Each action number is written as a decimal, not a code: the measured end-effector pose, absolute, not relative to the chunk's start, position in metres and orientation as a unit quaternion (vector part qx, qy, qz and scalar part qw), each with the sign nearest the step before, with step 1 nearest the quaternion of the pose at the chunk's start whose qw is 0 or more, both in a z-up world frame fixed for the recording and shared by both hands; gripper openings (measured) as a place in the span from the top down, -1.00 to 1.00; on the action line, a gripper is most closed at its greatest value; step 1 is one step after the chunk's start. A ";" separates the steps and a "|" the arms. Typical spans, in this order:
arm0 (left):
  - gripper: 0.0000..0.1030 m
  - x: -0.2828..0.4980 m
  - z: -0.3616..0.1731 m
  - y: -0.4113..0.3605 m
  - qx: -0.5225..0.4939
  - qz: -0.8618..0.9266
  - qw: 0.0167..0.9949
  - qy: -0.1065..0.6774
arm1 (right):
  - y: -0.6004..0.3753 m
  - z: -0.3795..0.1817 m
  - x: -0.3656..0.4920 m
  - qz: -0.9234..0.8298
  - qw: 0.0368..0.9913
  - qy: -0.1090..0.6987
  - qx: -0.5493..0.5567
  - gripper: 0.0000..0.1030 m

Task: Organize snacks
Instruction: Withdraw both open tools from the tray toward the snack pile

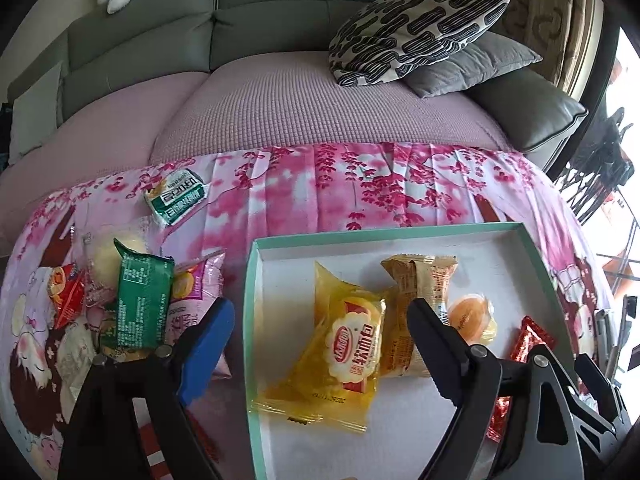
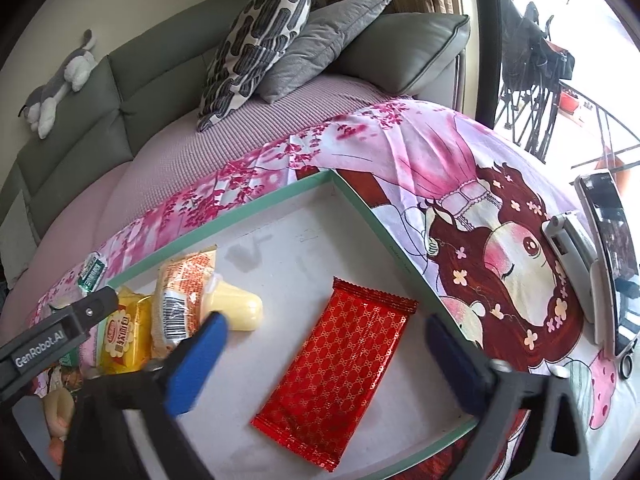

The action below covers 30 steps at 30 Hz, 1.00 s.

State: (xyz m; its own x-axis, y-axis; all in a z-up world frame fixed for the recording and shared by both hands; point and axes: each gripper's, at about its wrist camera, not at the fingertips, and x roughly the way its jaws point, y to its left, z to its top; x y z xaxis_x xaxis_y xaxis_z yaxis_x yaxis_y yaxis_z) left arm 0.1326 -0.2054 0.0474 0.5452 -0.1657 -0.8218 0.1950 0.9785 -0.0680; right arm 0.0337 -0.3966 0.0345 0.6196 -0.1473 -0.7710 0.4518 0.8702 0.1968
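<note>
Sofa-side table under a pink cartoon cloth (image 1: 360,184). Mint-rimmed box (image 2: 400,240) holds a yellow packet (image 1: 344,340), tan packet (image 1: 416,280), jelly cup (image 2: 236,308) and red foil packet (image 2: 340,364). Red packet lies flat, glossy and patterned, long axis diagonal, crimped end toward the box's far corner. Right gripper (image 2: 324,344) straddles it wide, not touching. Left gripper (image 1: 320,328) is wide over the yellow packet, holding nothing. Loose snacks (image 1: 140,300) are piled left of the box.

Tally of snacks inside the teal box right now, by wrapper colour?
Yellow packet: 1
Tan-orange packet: 1
Clear jelly cup: 1
Red foil packet: 1
Total in the teal box: 4
</note>
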 end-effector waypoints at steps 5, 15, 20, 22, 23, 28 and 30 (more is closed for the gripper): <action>-0.72 0.131 0.049 -0.201 -0.010 -0.117 0.877 0.465 | -0.394 0.038 0.033 -0.160 0.883 0.399 0.188 -1.00; -0.72 0.123 0.057 -0.189 -0.028 -0.120 0.884 0.450 | -0.391 0.044 0.031 -0.147 0.886 0.391 0.203 -1.00; -0.72 0.116 0.058 -0.176 -0.032 -0.112 0.884 0.453 | -0.389 0.041 0.033 -0.135 0.882 0.395 0.219 -1.00; -0.72 0.113 0.059 -0.171 -0.028 -0.108 0.881 0.460 | -0.385 0.041 0.033 -0.135 0.881 0.399 0.213 -1.00; -0.72 0.112 0.059 -0.167 -0.023 -0.103 0.880 0.463 | -0.383 0.042 0.034 -0.138 0.881 0.402 0.208 -1.00; -0.72 0.104 0.058 -0.141 -0.010 -0.071 0.879 0.472 | -0.374 0.043 0.033 -0.145 0.873 0.420 0.199 -1.00; -0.72 0.101 0.057 -0.131 -0.011 -0.065 0.878 0.474 | -0.367 0.044 0.033 -0.149 0.871 0.429 0.189 -1.00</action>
State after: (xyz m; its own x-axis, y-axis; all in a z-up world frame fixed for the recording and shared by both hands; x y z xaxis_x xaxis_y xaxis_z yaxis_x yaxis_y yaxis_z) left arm 0.1010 -0.1305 0.0575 0.5414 -0.1250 -0.8314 0.1049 0.9912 -0.0807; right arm 0.0328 -0.3666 0.0441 0.5876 -0.0971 -0.8033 0.4208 0.8846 0.2010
